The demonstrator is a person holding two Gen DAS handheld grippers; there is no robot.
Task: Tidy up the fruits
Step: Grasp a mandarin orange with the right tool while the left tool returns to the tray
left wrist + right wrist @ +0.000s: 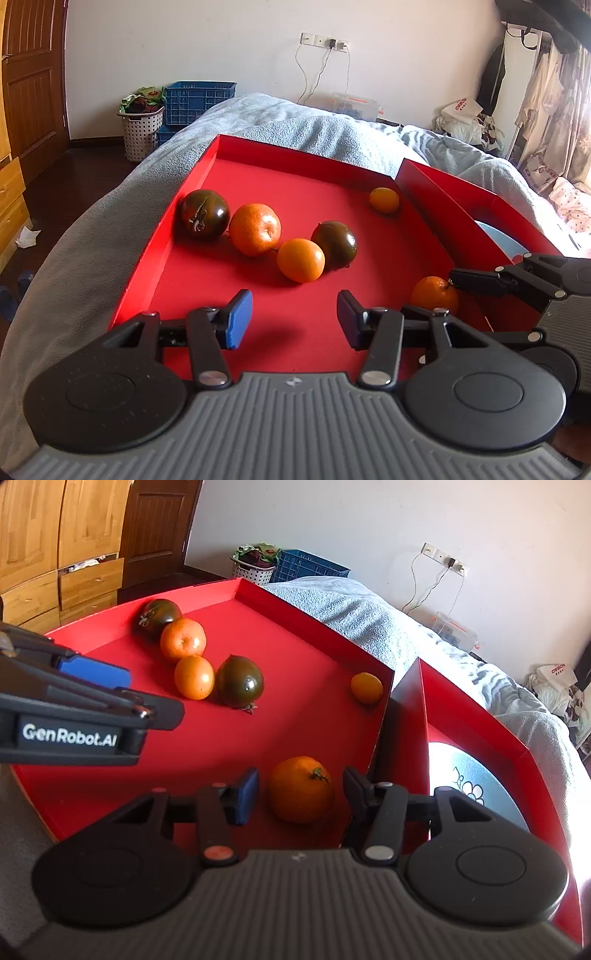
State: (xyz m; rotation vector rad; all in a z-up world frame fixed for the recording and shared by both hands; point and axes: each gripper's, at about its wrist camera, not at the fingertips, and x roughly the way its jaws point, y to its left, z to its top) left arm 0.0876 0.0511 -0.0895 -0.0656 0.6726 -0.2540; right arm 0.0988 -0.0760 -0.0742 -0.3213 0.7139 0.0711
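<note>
A red tray [192, 280] [207, 760] lies on the bed and holds two dark tomatoes [204, 214] [334, 244], two oranges [255, 229] [300, 260] and a small orange [384, 200] at its far right corner. Another orange [301, 789] [434, 294] sits at the near right corner. My right gripper [301, 794] is open with its fingers on either side of this orange. My left gripper [294, 319] is open and empty above the tray's near middle; it also shows in the right wrist view [110, 686].
A second red tray [480, 716] lies to the right with a white plate [476, 782] in it. A grey blanket [332, 129] covers the bed. A blue crate [199, 99] and a laundry basket [142, 133] stand on the floor beyond.
</note>
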